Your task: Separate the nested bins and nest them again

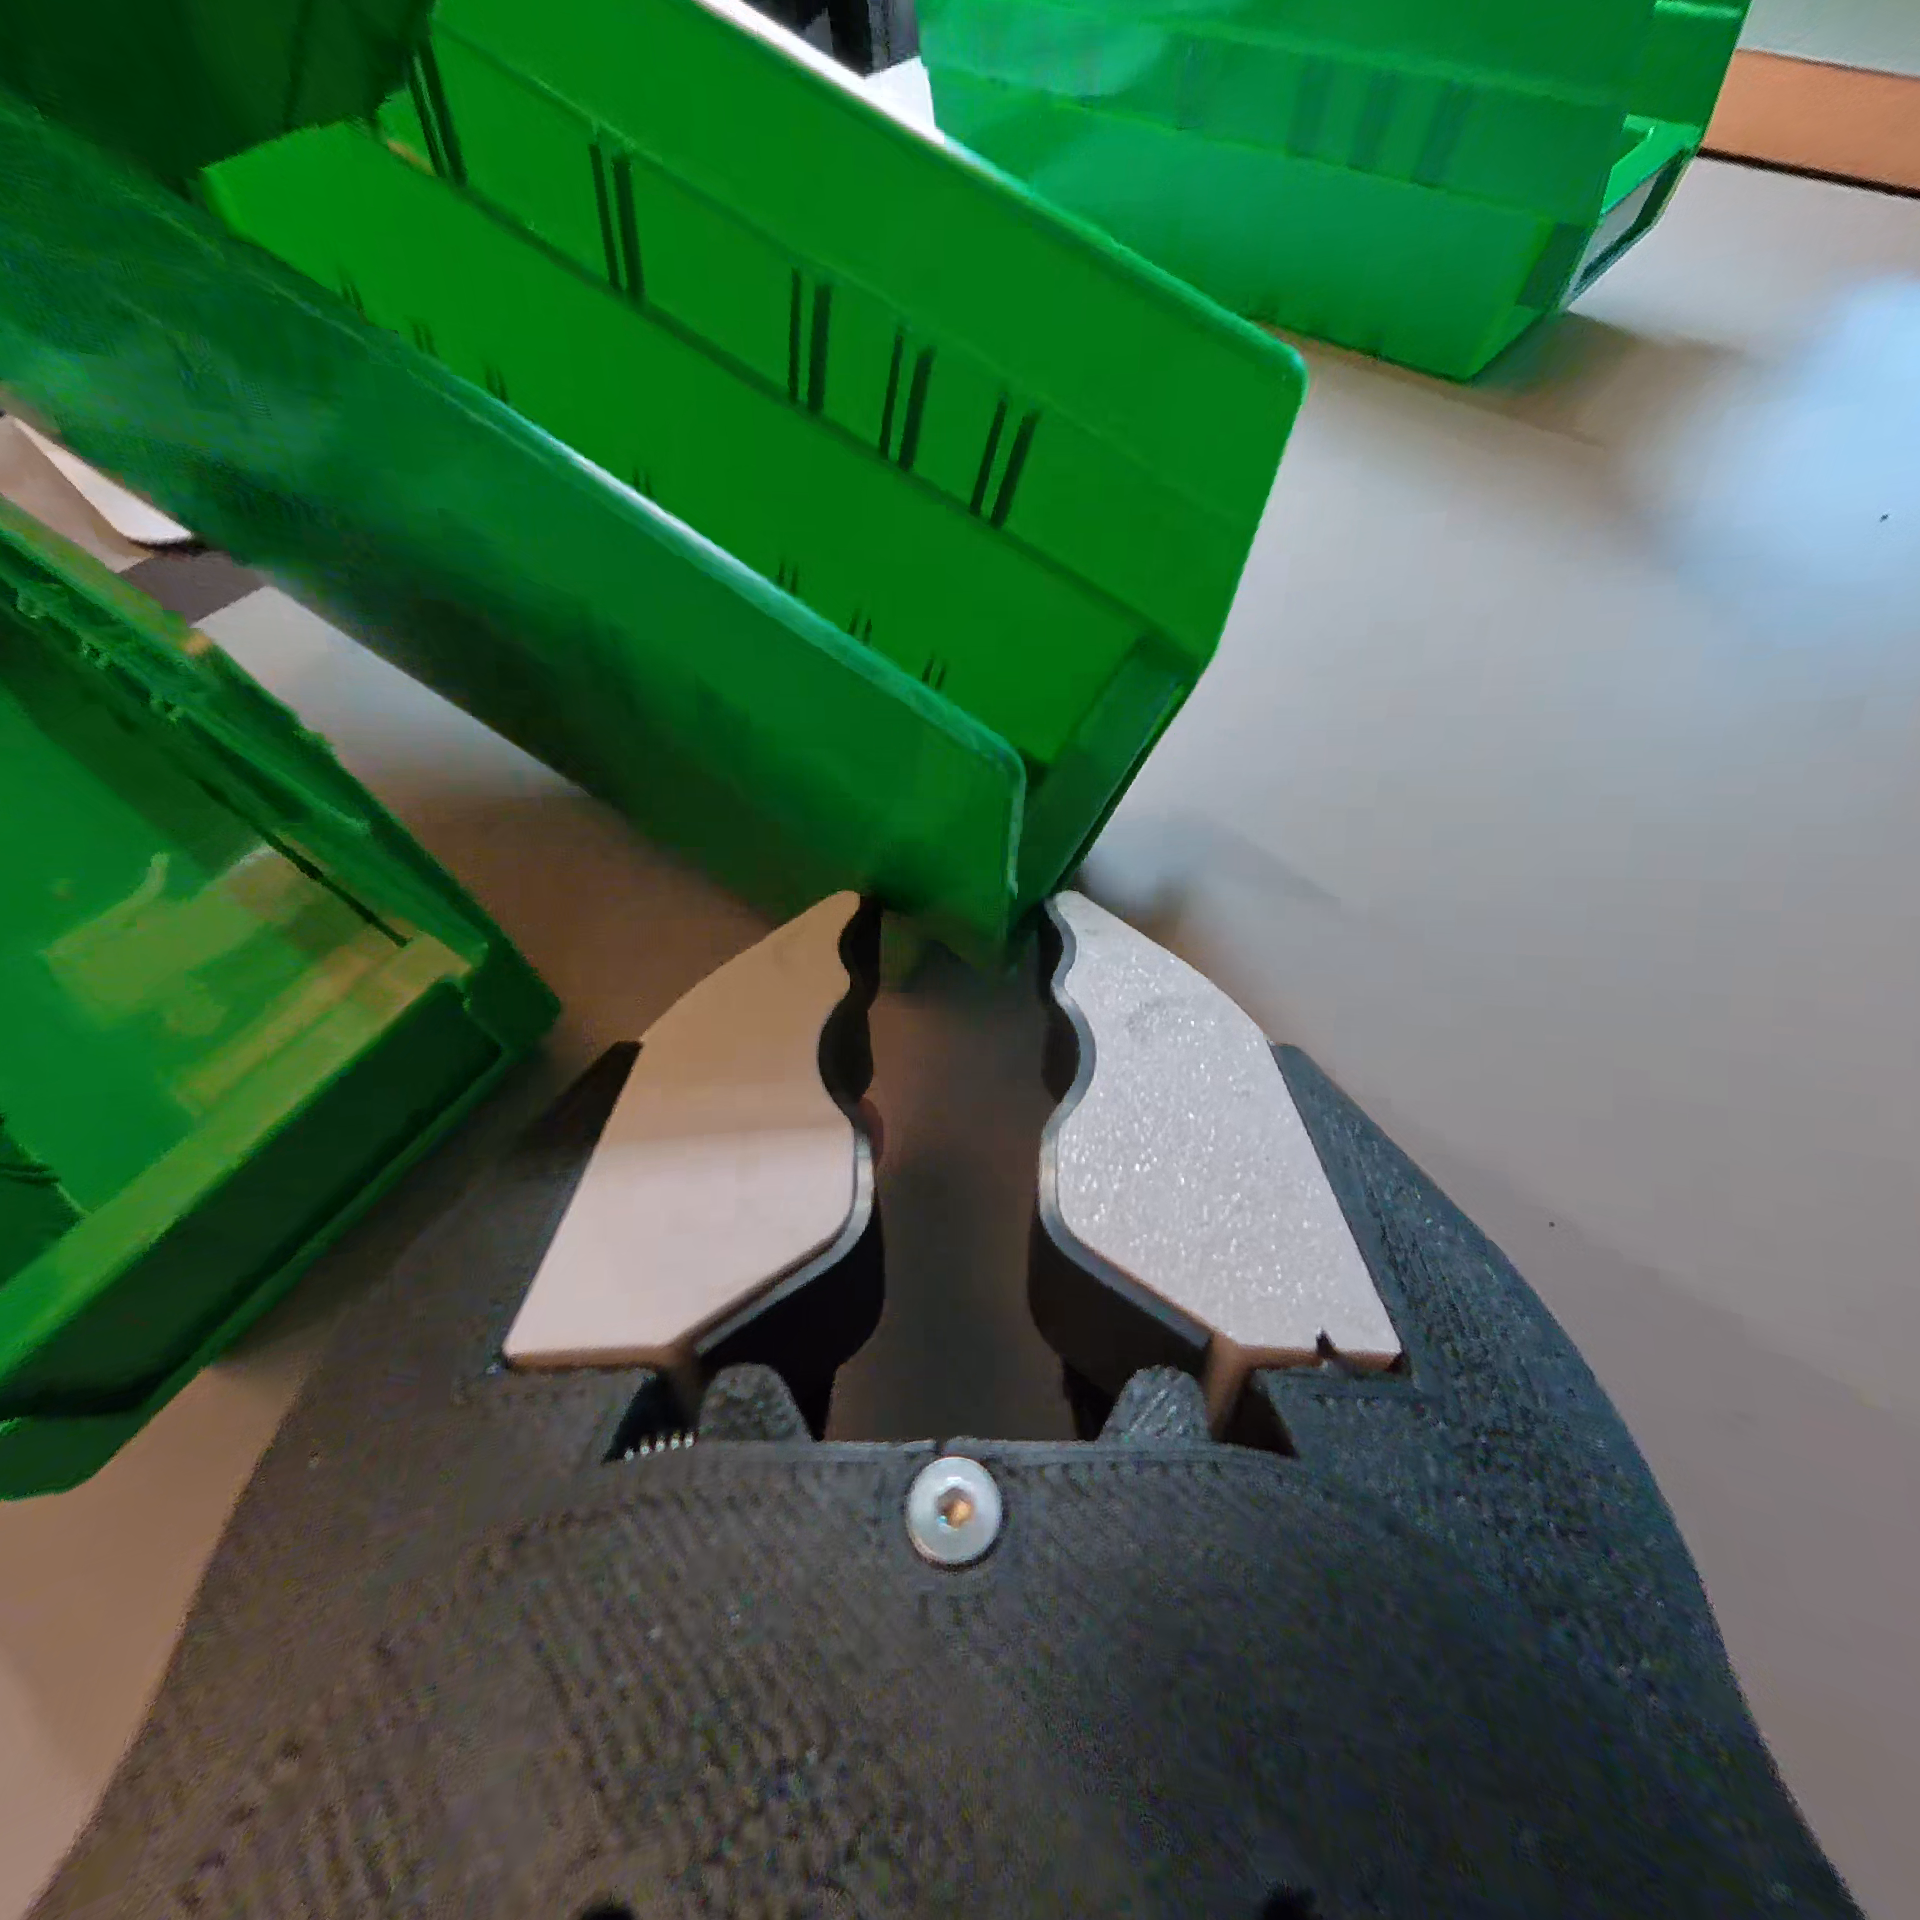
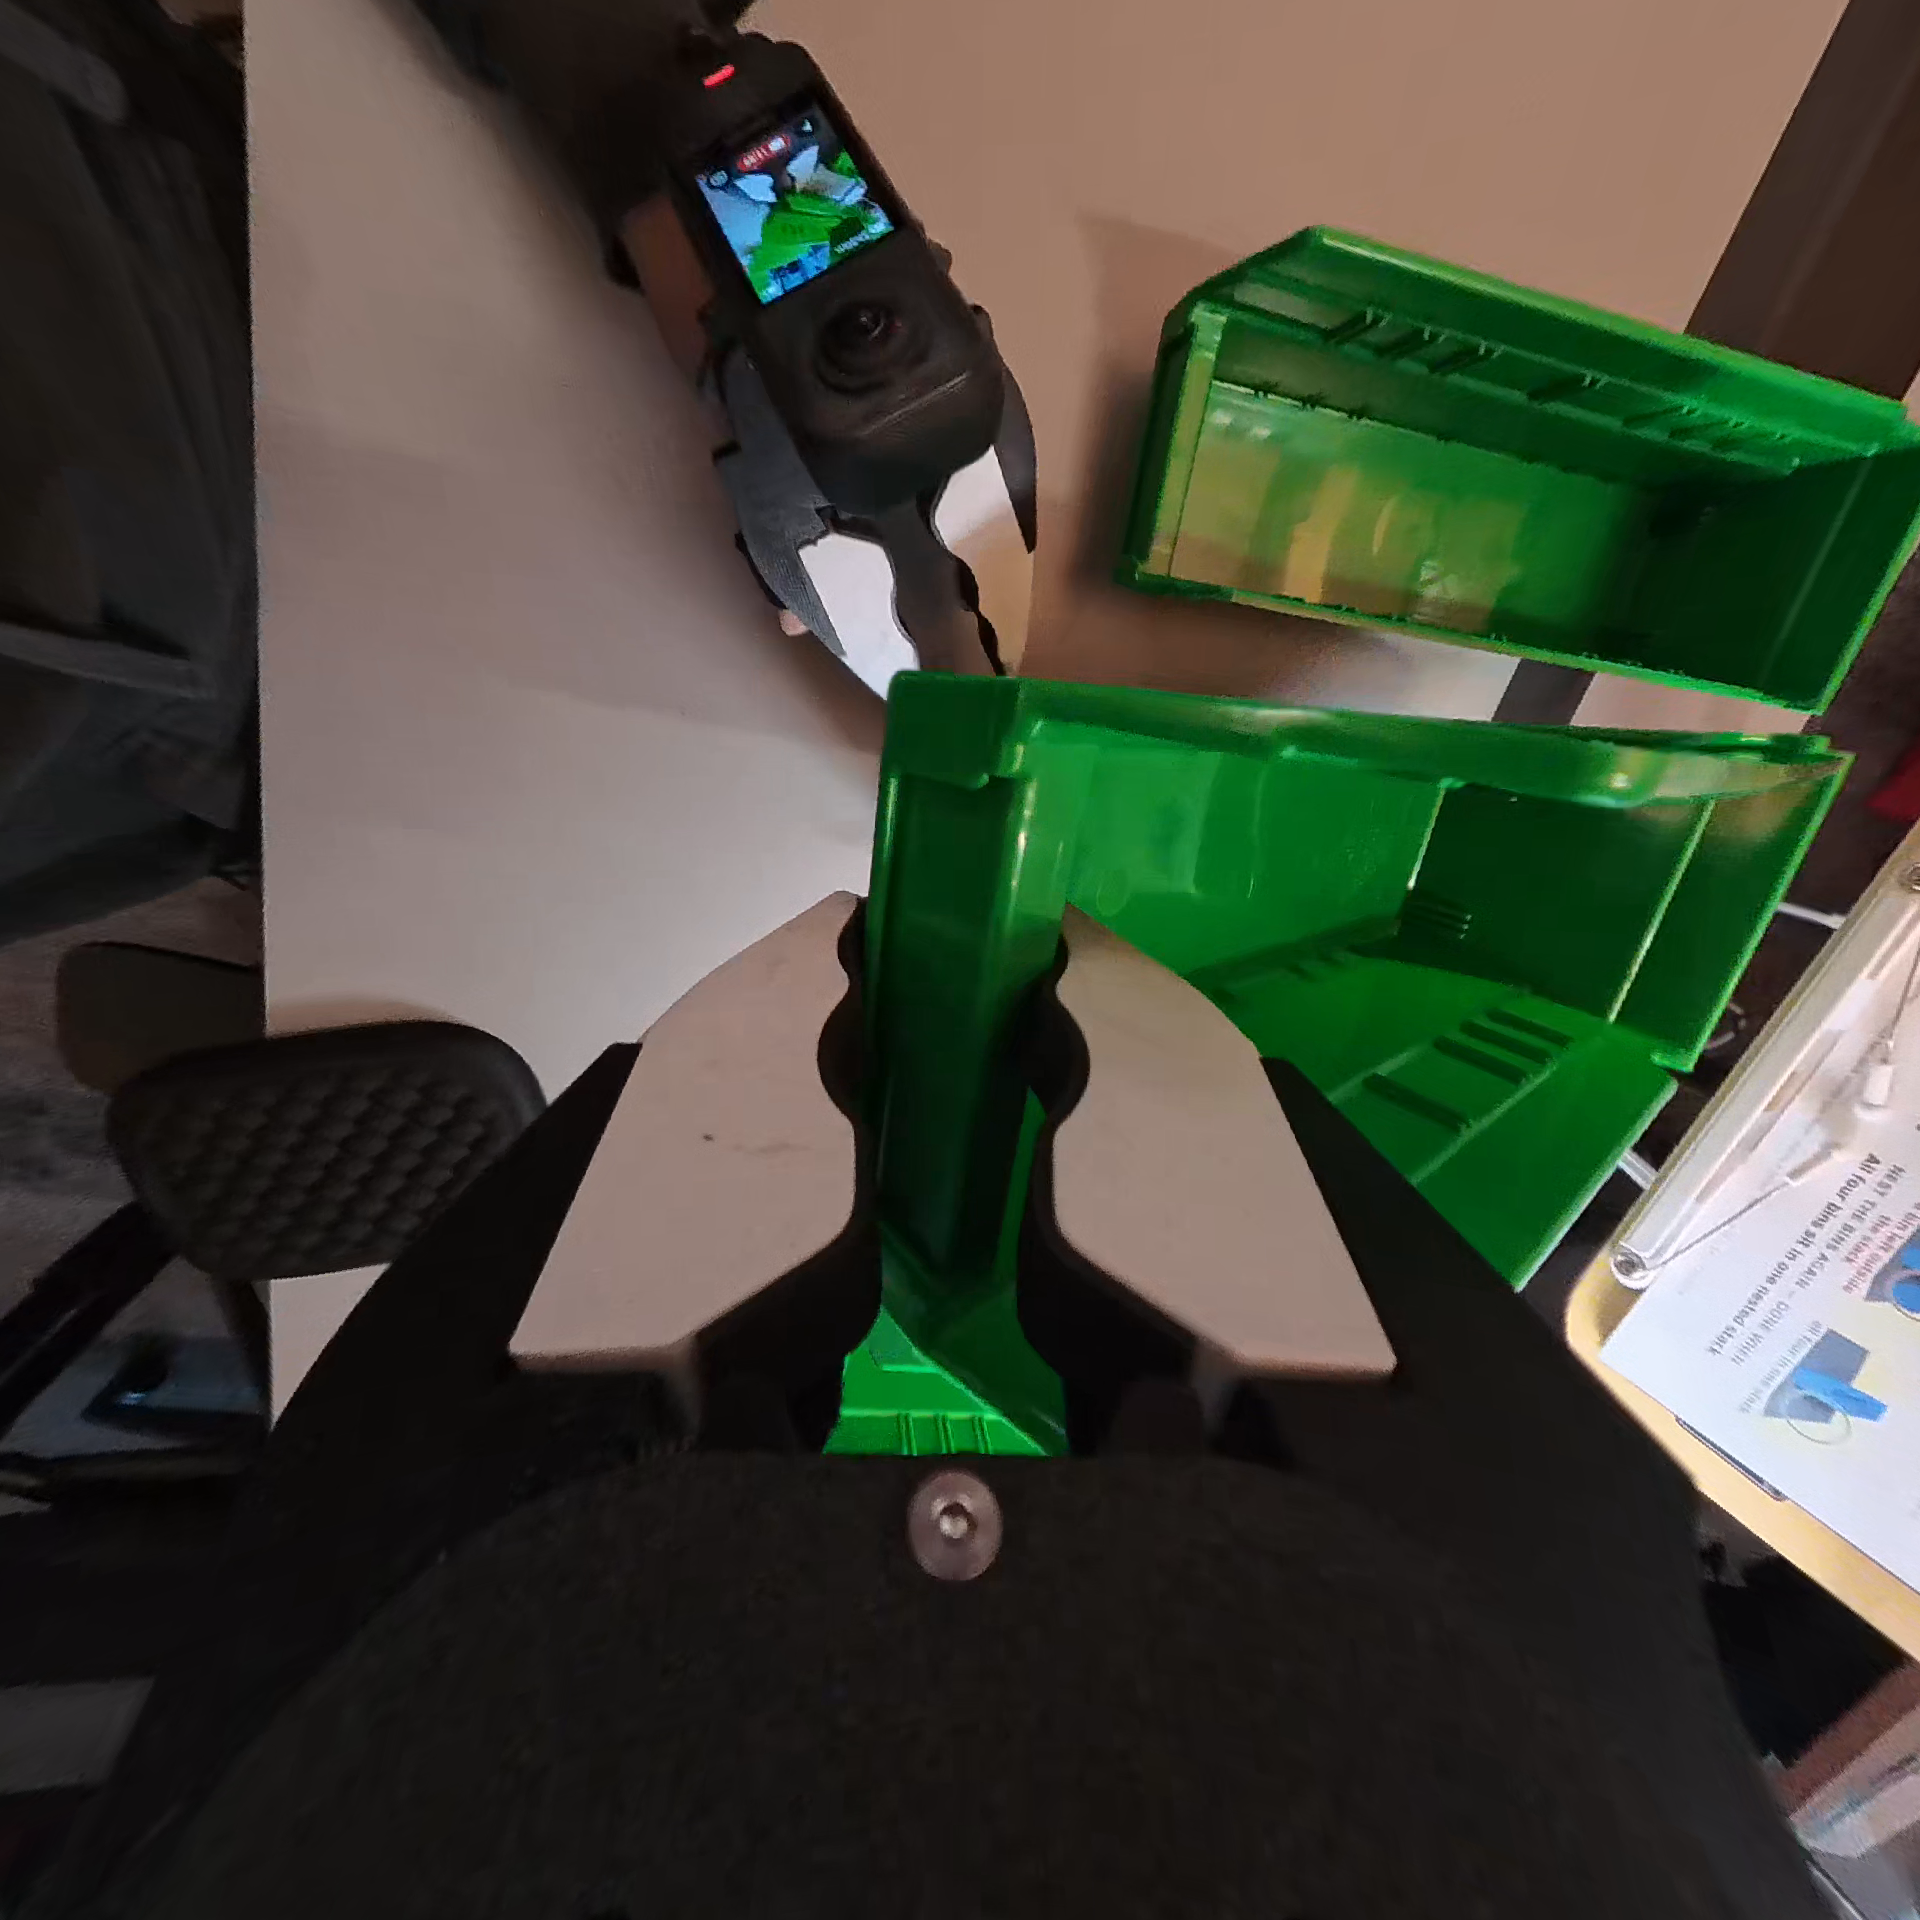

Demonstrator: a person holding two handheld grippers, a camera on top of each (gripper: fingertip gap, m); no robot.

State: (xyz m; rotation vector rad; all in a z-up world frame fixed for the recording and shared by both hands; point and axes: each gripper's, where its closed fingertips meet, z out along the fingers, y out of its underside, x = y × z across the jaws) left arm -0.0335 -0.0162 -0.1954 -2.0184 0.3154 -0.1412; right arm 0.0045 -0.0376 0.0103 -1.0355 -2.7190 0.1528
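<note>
A green bin (image 2: 1351,935) is held tilted above the pale table (image 2: 520,727). My right gripper (image 2: 961,935) is shut on its near end wall, one finger outside and one inside. In the left wrist view the same bin (image 1: 727,468) slopes down to my left gripper (image 1: 956,909), whose fingertips (image 1: 1101,997) close on its lower corner. The left gripper also shows in the right wrist view (image 2: 914,623), at the bin's far corner. A second green bin (image 1: 208,987) lies at the left, also seen in the right wrist view (image 2: 1507,468). A third green bin (image 1: 1299,187) stands at the back right.
A clipboard with a printed sheet (image 2: 1766,1299) lies at the right, off the table. A black chair (image 2: 312,1143) stands by the table's left edge (image 2: 260,831). Bare table surface (image 1: 1558,831) lies to the right of the left gripper. My hands' fingertips stand some 20 cm from each other.
</note>
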